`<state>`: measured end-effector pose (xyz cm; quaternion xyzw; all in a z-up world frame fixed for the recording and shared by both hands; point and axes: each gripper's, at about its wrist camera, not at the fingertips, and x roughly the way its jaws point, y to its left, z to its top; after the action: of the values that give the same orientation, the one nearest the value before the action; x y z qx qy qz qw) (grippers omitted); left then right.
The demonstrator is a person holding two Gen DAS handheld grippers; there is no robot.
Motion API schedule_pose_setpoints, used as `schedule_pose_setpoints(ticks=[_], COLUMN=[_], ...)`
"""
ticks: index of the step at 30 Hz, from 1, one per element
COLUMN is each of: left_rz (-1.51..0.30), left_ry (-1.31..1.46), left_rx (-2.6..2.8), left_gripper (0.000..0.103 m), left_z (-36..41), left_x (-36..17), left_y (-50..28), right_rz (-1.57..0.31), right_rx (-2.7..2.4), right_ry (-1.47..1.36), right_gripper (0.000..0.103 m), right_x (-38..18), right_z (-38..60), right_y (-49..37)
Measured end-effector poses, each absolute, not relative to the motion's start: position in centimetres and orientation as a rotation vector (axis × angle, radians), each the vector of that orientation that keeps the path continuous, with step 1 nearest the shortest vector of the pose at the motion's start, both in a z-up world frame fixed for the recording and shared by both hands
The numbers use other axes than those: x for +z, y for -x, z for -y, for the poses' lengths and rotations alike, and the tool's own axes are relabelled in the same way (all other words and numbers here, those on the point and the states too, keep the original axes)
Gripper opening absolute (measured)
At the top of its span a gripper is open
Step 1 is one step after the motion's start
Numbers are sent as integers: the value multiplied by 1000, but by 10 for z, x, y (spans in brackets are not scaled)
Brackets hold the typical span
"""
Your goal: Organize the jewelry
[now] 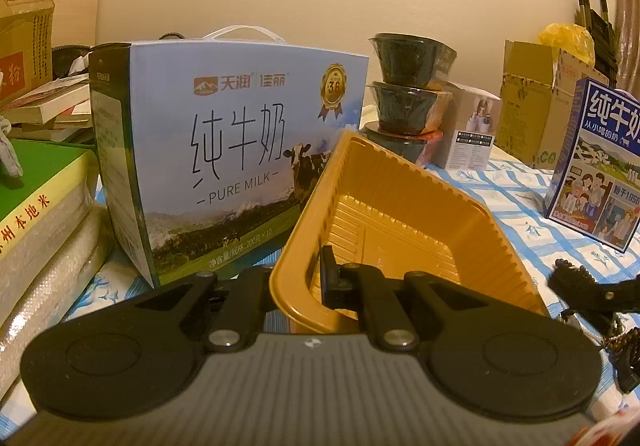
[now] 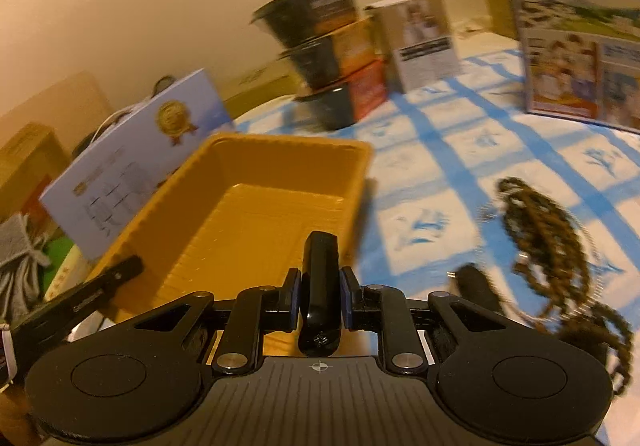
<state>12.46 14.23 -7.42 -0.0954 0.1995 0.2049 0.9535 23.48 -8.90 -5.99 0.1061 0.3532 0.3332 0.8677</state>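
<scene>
My left gripper (image 1: 298,282) is clamped on the near wall of the gold tray (image 1: 384,201), one pad inside the tray and the other outside it. The tray is tilted, its far rim raised toward the milk carton (image 1: 224,149) behind it. My right gripper (image 2: 320,294) is closed on a glossy black oblong piece (image 2: 320,286), which stands upright between the two pads and rises above them. That gripper sits at the near right corner of the tray; seen from the right wrist, the tray's inside is bare. I cannot tell what kind of jewelry the black piece is.

To the right of the tray, on the blue-and-white checked cloth (image 2: 424,149), lies a heap of dark beaded chains (image 2: 540,230). The picture is blurred there, and individual strands cannot be separated. A small dark item (image 2: 476,282) lies just beside the heap, near my right gripper; its nature is unclear.

Beyond the tray stands a stack of three dark bowls (image 1: 408,93), with a small white box (image 1: 472,129) just beside it. A second blue milk box (image 1: 600,165) stands at the far right. A brown cardboard box (image 1: 532,97) stands against the wall behind it. At the far left, books (image 1: 44,205) are piled beside the carton.
</scene>
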Motion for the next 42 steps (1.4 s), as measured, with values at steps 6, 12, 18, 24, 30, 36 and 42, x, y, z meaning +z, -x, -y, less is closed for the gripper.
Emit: schedule_pose_setpoints(ticks=[6, 12, 18, 24, 30, 36, 42], left_rz=[-405, -410, -413, -414, -417, -418, -424], left_ry=[183, 175, 161, 154, 144, 133, 123], left_rx=[419, 425, 435, 440, 443, 449, 456], left_gripper=[8, 9, 9, 9, 9, 9, 10], left_z=[-142, -142, -141, -140, -138, -135, -134], left_x=[-74, -74, -73, -72, -72, -70, -71], left_y=[-127, -129, -132, -133, -134, -135, -136], right_rz=[-727, -722, -717, -672, -716, -781, -794], right_rx=[769, 754, 755, 736, 610, 482, 443], right_ry=[-105, 29, 21, -75, -199, -296, -289], right_gripper=[20, 20, 21, 24, 45, 49, 49], right_x=[-65, -84, -88, -74, -76, -87, -87], right_z=[48, 19, 21, 59, 117, 171, 203], right_y=[-234, -237, -237, -222, -209, -202, -190])
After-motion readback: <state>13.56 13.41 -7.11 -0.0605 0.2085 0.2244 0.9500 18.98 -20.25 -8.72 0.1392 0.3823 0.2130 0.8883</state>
